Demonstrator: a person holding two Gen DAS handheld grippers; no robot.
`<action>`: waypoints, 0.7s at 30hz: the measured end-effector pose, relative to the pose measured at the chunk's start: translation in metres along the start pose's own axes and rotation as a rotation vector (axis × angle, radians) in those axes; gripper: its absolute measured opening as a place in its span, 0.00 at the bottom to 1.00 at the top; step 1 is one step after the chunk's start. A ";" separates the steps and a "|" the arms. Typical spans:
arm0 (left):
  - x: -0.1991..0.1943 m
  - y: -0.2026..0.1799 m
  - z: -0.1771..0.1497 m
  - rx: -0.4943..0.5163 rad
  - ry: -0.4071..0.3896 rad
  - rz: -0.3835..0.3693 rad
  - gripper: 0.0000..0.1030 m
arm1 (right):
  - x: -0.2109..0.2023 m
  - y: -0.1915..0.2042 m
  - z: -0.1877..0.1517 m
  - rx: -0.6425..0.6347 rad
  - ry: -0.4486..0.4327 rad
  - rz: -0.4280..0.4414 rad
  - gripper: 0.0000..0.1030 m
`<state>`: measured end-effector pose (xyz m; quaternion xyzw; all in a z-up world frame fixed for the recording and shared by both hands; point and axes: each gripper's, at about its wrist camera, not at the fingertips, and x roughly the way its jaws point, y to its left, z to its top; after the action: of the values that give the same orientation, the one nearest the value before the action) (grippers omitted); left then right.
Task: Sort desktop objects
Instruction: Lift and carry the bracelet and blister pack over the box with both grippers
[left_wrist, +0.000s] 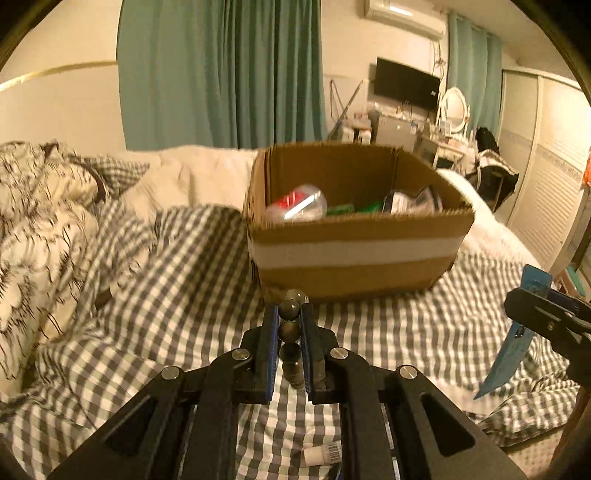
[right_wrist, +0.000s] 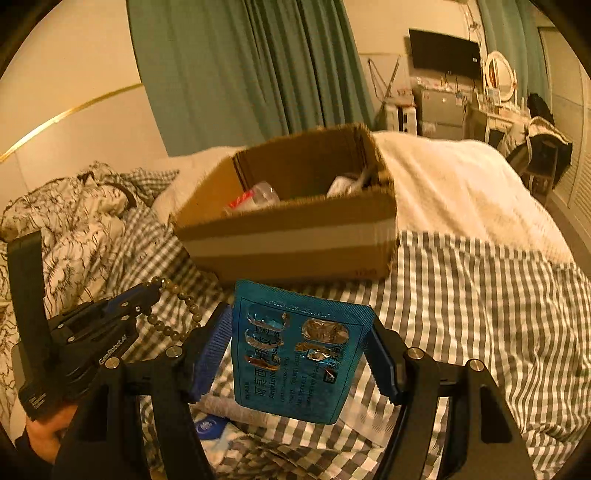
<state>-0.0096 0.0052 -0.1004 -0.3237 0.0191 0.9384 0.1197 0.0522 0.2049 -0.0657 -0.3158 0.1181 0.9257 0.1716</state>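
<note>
Blue foil catches my eye first: a blister pack (right_wrist: 299, 354), flat and crinkled, with several of its pockets burst open, is clamped edgewise between my right gripper's (right_wrist: 301, 356) fingers, above the bed. My left gripper (left_wrist: 289, 350) has its fingers closed on a bead bracelet (left_wrist: 290, 332), round dull-green beads lined up between the ribbed blue pads, and in the right wrist view the rest of the strand droops in a loop below them. Just ahead of both sits an open cardboard box (left_wrist: 354, 251), corrugated, banded with pale tape, already holding a clear plastic bottle with a red label (left_wrist: 299, 203) and some green packaging. Everything rests on a grey-and-white checked sheet (left_wrist: 177, 295), rumpled, beside a patterned duvet (left_wrist: 40, 214).
</note>
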 end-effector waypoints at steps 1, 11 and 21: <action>-0.003 -0.001 0.002 0.002 -0.011 0.002 0.11 | -0.003 0.000 0.002 0.000 -0.013 0.001 0.66; -0.043 -0.002 0.026 -0.005 -0.151 0.001 0.11 | -0.029 -0.001 0.027 -0.018 -0.134 -0.015 0.66; -0.079 -0.005 0.060 -0.012 -0.265 -0.025 0.11 | -0.057 0.010 0.070 -0.053 -0.267 0.000 0.66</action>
<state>0.0152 0.0000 -0.0045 -0.1980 -0.0066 0.9714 0.1308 0.0524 0.2046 0.0254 -0.1943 0.0698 0.9623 0.1772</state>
